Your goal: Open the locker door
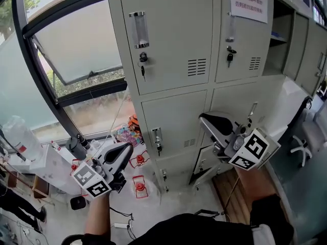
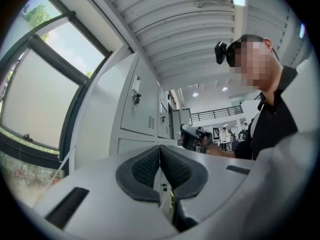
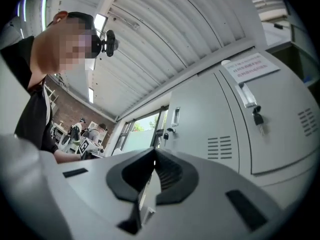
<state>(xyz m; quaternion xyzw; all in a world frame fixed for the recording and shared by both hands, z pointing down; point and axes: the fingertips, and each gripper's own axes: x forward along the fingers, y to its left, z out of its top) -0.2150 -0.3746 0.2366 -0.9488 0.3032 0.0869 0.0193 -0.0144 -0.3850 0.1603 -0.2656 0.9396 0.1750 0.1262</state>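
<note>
A bank of grey lockers (image 1: 173, 29) stands in front of me. The upper left door carries a key (image 1: 143, 60), and so does the upper right door (image 1: 231, 55), which has a paper notice (image 1: 250, 1). My left gripper (image 1: 126, 148) is low at the left, away from the doors, shut with nothing in it. My right gripper (image 1: 203, 119) is raised in front of the middle row, also shut and empty, not touching a door. In the left gripper view the pads (image 2: 150, 166) meet; in the right gripper view the pads (image 3: 167, 171) meet below the keyed door (image 3: 257, 116).
A bottom locker door (image 1: 203, 163) hangs ajar. An open compartment (image 1: 278, 34) shows at the upper right. A tilted window (image 1: 76, 40) is at the left, with a plastic bottle (image 1: 20, 137) and red items (image 1: 139, 185) on the floor. A chair (image 1: 301, 137) stands at the right.
</note>
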